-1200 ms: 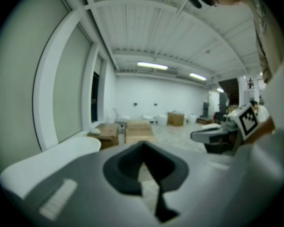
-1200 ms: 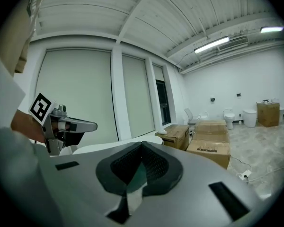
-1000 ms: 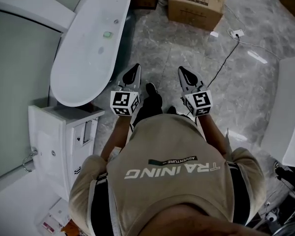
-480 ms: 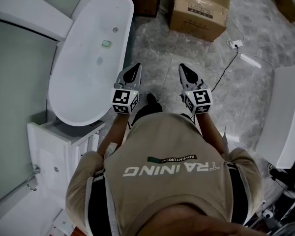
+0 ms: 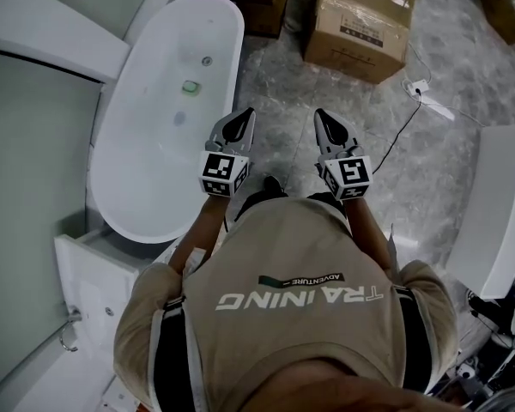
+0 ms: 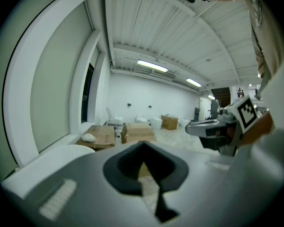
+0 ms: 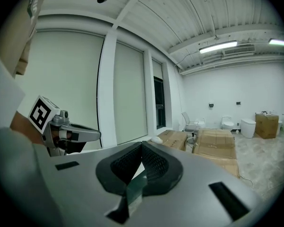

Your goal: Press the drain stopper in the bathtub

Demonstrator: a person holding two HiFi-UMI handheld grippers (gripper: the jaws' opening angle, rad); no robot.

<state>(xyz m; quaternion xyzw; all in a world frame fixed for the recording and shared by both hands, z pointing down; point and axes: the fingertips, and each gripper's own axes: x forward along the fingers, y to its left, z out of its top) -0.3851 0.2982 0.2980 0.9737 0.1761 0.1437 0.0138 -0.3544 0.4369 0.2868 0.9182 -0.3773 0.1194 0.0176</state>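
Left gripper (image 5: 244,116), right gripper (image 5: 321,116) jaws together, empty; shirt (image 5: 300,316) reads "TRAINING ADVENTURE".

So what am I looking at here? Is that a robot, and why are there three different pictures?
It's not a robot. A person holds a hand tool in each hand, and each tool ends in two jaws. The top-down picture comes from a camera on the person's head. It shows the left gripper and the right gripper held out in front, next to a white bathtub. The other two pictures come from small cameras riding on the tools, each looking along its own jaws into the room. Both pairs of jaws are together and hold nothing. The cubes with black-and-white squares are part of the tools. Inside the tub lies a small green item, and cardboard boxes stand on the marble floor beyond.
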